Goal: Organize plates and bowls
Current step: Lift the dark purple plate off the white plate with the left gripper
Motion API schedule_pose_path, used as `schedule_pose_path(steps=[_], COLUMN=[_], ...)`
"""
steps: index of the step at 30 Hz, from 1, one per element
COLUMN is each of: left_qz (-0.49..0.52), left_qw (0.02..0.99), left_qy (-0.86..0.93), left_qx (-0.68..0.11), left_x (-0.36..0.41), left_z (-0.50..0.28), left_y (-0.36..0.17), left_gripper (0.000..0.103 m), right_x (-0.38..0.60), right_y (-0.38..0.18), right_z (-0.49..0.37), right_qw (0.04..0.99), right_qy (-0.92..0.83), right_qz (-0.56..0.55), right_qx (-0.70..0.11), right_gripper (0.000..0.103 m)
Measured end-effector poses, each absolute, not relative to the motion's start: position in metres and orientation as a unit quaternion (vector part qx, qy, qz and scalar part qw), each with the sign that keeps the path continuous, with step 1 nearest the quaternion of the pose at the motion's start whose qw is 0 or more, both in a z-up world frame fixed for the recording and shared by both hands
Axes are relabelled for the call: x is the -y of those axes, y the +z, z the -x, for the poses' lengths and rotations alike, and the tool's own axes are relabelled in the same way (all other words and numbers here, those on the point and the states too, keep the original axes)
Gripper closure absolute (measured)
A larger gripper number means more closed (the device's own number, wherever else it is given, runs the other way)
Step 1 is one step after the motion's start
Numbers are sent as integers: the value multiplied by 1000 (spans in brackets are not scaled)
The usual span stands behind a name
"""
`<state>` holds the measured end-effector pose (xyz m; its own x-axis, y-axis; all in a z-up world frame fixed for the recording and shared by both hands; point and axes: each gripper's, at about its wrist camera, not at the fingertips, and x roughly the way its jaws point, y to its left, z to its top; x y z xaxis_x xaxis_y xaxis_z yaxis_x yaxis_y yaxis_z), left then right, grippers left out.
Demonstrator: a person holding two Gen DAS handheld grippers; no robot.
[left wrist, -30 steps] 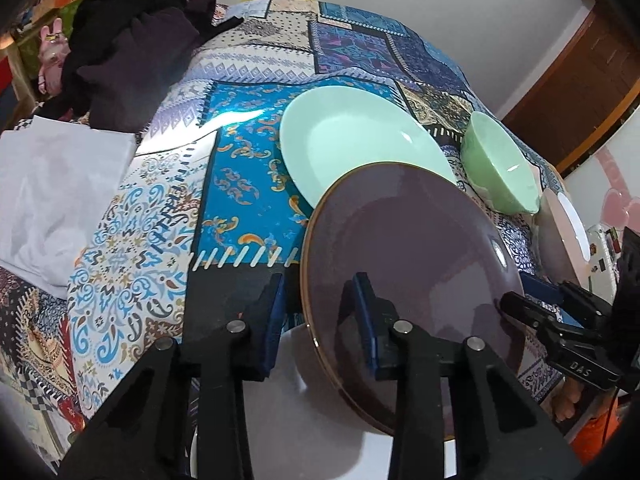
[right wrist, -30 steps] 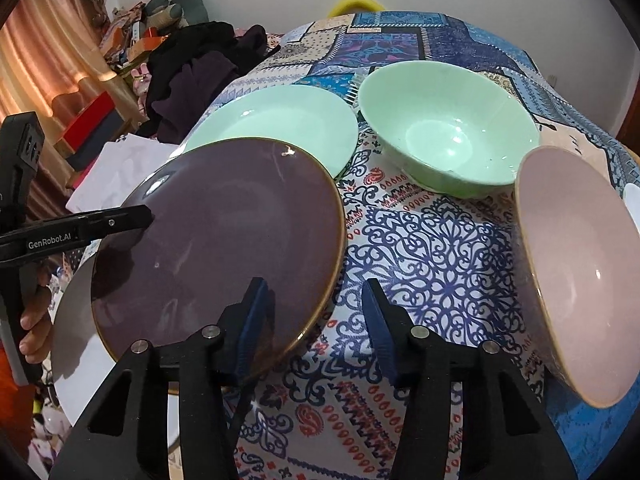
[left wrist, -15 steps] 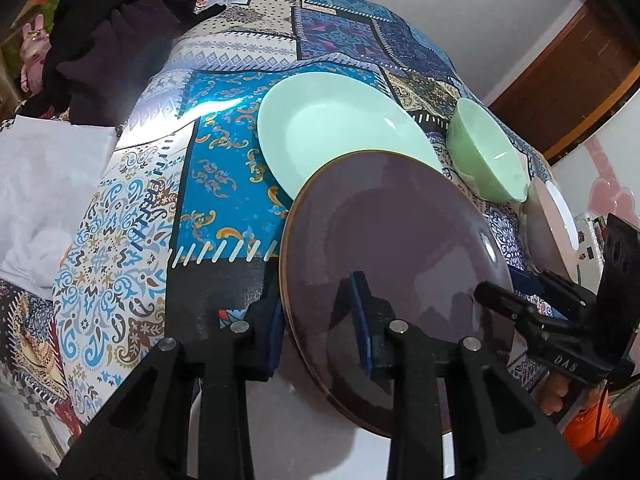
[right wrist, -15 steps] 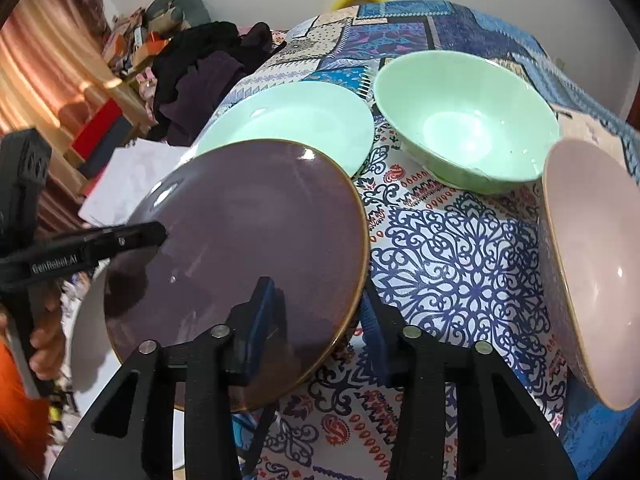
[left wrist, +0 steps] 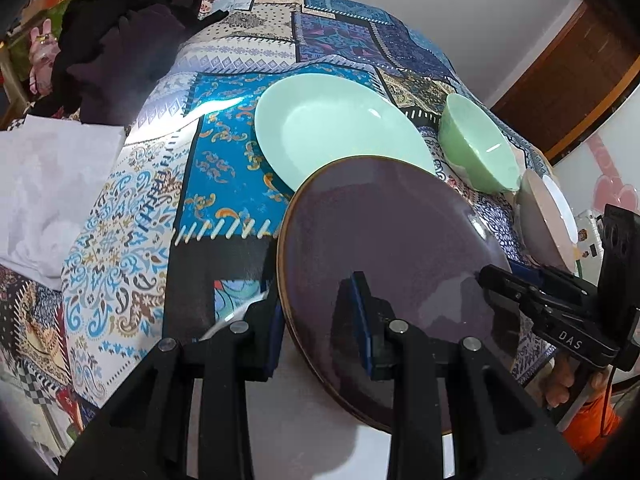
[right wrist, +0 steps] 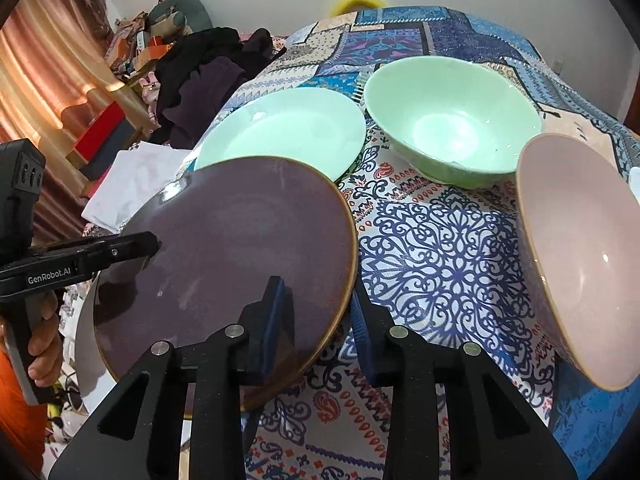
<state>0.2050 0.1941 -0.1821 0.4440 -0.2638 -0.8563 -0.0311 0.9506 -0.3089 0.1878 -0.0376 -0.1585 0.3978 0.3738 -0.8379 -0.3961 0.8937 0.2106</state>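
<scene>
Green plate (right wrist: 280, 128): flat on patterned tablecloth (right wrist: 448, 248), nothing in it; near edge hidden under purple plate.
Purple plate (right wrist: 232, 252): tilted, far edge over green plate, near part over white plate (left wrist: 312, 432); nothing on it; gold-brown rim.
Green bowl (right wrist: 452, 120): upright on cloth, just right of green plate; empty, glossy inside.
Pink bowl (right wrist: 580, 248): at right, tipped so its hollow faces left; empty.
White plate: below purple plate, only a bare patch showing.
Left gripper (left wrist: 320, 320): pinching left rim of purple plate, one blue pad above, one below.
Right gripper (right wrist: 320, 320): closing on right rim of purple plate; left pad on top face, right pad just outside rim below; contact of lower pad hard to judge.
Hands: fingers (right wrist: 44, 344) around left gripper handle; fingers (left wrist: 560, 384) below right gripper body.
Off-cloth, left: dark clothes heap (left wrist: 120, 40), white sheet (left wrist: 48, 184).
Change vs a second ago: right gripper then stood wide beside the rim, now straddling it. Purple plate rim now covering more of green plate. Left grip unchanged. Bowls in same spots.
</scene>
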Motion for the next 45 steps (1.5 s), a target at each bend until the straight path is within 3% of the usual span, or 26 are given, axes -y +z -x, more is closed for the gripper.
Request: schedule_pose_path(steps=[30,45], left_qz=[109,101], left_qw=[865,860], left_qy=[-85,-103], left_qx=[-482,-490], left_x=[-127,-79], left_z=[-147,-124], left_y=[-123,-126], left_gripper=[72,72], right_x=[94,136], right_y=[-113,-119], right_z=[-138,-115], right_qw=[865,865], right_qy=[227,214], right_qz=[2,-7], right_qx=[-447,-454], right_gripper=[75,75])
